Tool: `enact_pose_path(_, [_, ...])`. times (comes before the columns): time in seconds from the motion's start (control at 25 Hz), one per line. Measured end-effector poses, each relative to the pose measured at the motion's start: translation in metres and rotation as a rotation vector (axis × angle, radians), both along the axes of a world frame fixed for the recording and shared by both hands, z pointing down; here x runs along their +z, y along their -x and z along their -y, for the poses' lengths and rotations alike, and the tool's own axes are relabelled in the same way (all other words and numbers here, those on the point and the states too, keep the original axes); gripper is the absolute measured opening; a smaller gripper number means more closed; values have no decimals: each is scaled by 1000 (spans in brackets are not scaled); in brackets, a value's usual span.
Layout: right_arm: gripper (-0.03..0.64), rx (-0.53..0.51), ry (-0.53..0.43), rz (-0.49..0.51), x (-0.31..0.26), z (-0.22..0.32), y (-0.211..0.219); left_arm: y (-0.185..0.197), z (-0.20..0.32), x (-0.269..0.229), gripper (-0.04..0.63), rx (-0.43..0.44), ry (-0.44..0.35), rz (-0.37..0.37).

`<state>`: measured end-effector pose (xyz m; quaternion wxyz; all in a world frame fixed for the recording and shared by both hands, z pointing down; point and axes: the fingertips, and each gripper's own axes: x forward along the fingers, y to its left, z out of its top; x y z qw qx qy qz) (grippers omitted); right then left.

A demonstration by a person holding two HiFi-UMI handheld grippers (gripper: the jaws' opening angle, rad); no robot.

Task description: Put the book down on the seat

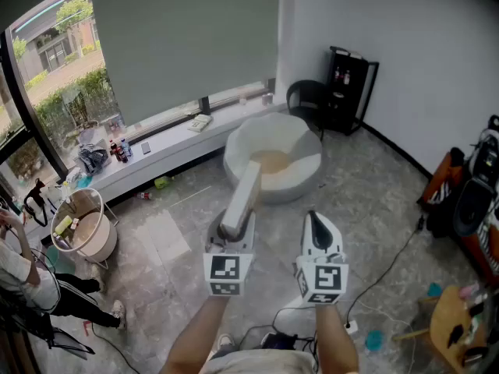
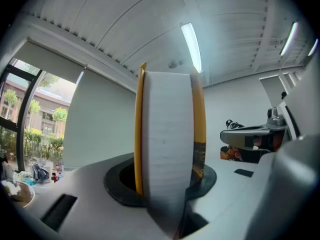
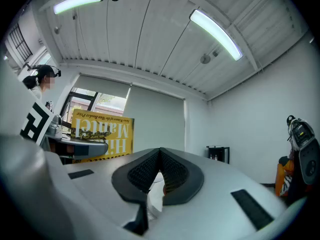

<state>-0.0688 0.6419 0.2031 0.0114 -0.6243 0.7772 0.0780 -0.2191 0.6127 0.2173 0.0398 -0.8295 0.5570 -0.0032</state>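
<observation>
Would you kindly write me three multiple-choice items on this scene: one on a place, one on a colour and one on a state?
1. Where does the white seat stand?
A) by the window ledge
B) on a staircase
C) in a corridor

2. What colour are the covers of the book?
A) red
B) yellow
C) blue

3. How is the right gripper?
A) open wide
B) shut on the book
C) shut and empty

Answers:
1 A, the head view shows it just below the ledge.
2 B, yellow edges flank the white pages in the left gripper view.
3 C, its jaws meet with nothing between them.
</observation>
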Motion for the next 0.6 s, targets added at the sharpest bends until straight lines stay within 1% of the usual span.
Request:
enact_pose_path(0.2, [2,2,-14,10,-3,5,-25,-25,4,0,147,4,0,-6])
enact_pose_path(0.36, [2,-4,-22,16,-4,8,-41,-45,7,-1,148,3,-15,7])
enact_pose_path(0.6, [2,-33,-26,8,3,13,-62,-69,13,3,147,-20,-12,10])
